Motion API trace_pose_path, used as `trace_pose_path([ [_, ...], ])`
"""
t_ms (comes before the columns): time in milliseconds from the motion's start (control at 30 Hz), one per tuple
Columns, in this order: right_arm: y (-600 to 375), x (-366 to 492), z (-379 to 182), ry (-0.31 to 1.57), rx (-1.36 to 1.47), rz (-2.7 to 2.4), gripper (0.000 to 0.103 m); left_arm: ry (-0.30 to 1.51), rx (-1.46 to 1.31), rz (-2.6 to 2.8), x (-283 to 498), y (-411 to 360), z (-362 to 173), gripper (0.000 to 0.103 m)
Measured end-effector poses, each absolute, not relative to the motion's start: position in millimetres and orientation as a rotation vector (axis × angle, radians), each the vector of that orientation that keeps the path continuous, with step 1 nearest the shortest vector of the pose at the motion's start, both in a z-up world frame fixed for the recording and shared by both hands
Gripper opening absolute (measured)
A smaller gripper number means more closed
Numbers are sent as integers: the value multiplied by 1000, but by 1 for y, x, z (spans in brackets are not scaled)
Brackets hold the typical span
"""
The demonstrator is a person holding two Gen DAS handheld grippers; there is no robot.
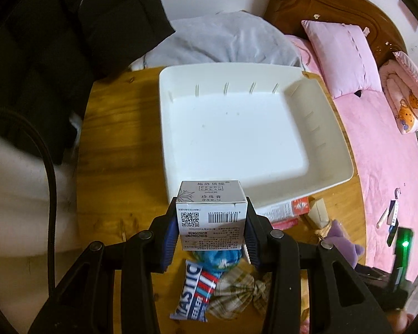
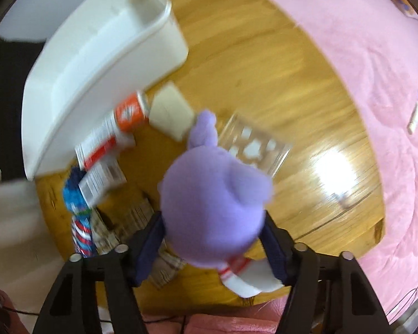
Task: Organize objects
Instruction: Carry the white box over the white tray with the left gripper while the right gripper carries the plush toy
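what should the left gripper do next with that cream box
Probably carry it forward over the near rim and set it down inside the white tray. The left gripper is shut on the pearl cream box, held just short of the tray, whose floor looks bare. The right gripper holds a purple plush toy.

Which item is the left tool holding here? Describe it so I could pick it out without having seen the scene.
Start at the big white tray on the round wooden table. Just short of its near rim, the left tool grips a small carton by its sides. It is the only silvery-white cube, printed with a QR code, a barcode and "Pearl Cream", unlike the blue snack packet and plaid cloth bow below it.
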State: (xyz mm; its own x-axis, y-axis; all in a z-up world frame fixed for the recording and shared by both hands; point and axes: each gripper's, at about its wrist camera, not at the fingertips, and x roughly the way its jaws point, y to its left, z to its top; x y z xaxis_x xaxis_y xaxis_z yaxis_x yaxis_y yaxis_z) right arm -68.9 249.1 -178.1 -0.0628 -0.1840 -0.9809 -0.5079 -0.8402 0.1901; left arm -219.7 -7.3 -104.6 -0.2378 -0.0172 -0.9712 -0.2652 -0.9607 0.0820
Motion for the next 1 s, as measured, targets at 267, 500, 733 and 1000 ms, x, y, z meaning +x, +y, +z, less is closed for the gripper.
trace_pose_path([
  [267, 274, -101, -155, 773, -1822, 2053, 37, 322, -1770, 2339, -236, -4, -109, 45],
  [500, 277, -95, -175, 856, -1918, 1915, 70, 298, -1768, 2327, -247, 0, -118, 45],
  [733, 274, -83, -206, 829, -2030, 1723, 82, 291, -1763, 2307, -257, 5, -129, 45],
  [1000, 265, -80, -243, 964, -2077, 1617, 83, 278, -1768, 2288, -264, 3, -137, 45],
])
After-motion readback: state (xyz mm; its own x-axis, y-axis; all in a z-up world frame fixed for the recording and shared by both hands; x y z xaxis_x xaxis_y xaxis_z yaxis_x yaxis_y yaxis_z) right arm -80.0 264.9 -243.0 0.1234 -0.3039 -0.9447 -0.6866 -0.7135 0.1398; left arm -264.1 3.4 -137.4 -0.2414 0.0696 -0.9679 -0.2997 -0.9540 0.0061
